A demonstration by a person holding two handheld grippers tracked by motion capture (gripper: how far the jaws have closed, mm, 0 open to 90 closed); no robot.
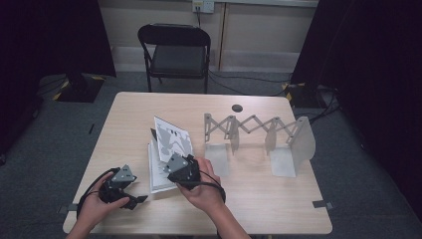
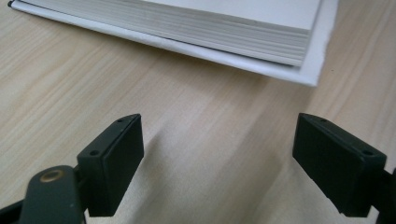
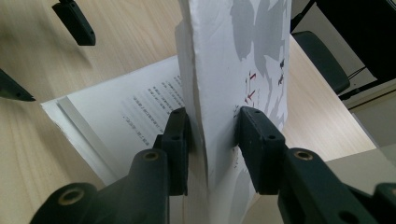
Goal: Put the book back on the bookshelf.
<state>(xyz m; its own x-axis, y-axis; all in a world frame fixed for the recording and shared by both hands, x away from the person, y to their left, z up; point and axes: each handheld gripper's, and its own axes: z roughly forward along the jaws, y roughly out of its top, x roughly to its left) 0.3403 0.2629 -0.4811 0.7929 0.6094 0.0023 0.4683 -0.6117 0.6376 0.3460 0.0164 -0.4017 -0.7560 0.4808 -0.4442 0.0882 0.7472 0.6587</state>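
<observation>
Here the right gripper (image 3: 212,135) has its two black jaws pinched tight on the cover (image 3: 238,70) of the book (image 1: 166,157), lifting it up off the pages. The book lies on the table (image 1: 259,199) near the person. The left gripper (image 2: 217,158) rests beside it, jaws wide apart, holding nothing

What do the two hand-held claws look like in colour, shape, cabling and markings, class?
Both the left claw and the right claw are matte black, each topped by a grey three-cornered plate and trailing a looped black cable. Each ends in two blocky rectangular black fingers with small screw holes; brass-coloured pivot rings sit on the arms behind them. The person's forearms show no sleeves.
</observation>
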